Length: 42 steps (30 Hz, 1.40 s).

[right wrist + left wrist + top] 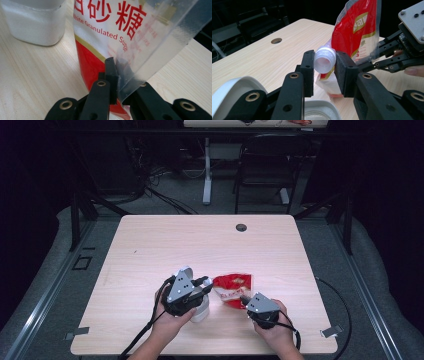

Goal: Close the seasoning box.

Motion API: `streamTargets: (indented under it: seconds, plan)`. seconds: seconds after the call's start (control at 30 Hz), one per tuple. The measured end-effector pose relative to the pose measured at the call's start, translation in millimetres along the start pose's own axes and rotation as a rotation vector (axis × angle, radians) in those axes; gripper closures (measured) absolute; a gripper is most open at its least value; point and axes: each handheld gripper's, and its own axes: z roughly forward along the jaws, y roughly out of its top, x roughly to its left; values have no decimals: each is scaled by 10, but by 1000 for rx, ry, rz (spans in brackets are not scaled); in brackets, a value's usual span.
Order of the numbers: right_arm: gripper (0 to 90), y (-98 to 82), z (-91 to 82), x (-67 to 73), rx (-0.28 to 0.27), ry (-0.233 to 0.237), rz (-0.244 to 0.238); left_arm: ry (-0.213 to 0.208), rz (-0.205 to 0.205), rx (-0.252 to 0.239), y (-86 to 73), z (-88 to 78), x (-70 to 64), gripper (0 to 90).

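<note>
Jaws first: I am clamping the left gripper (324, 72) on the white spout (325, 60) of the sugar pouch (354, 32), while my right gripper (117, 77) is pinching its clear edge. A white container (35, 22) is standing beside it on the worktop (175, 245); pouring probably is not starting yet.

My left tool (204, 281) sits over a white jar (200, 310) near the front of the bench (150, 250), its tip touching the red bag (233, 288). My right tool (244, 299) meets the bag's near edge. A dark round hole (241, 227) marks the bench's far side.
</note>
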Motion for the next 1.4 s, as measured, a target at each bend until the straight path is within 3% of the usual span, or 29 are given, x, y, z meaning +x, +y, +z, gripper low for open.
streamTargets:
  seconds: [0.13, 0.33, 0.77, 1.4]
  plan:
    - [884, -7, 3, -7, -1, 11, 9, 12, -2, -9, -1, 1, -2, 675]
    - [884, -39, 1, -41, -3, 29, 26, -6, -22, -18, 2, 8, 4, 665]
    - [838, -131, -14, -93, 12, 55, 26, -17, -20, -16, 4, 23, -16, 643]
    - [662, -222, -57, -161, 8, 86, 27, 2, -37, -12, -58, -69, 35, 645]
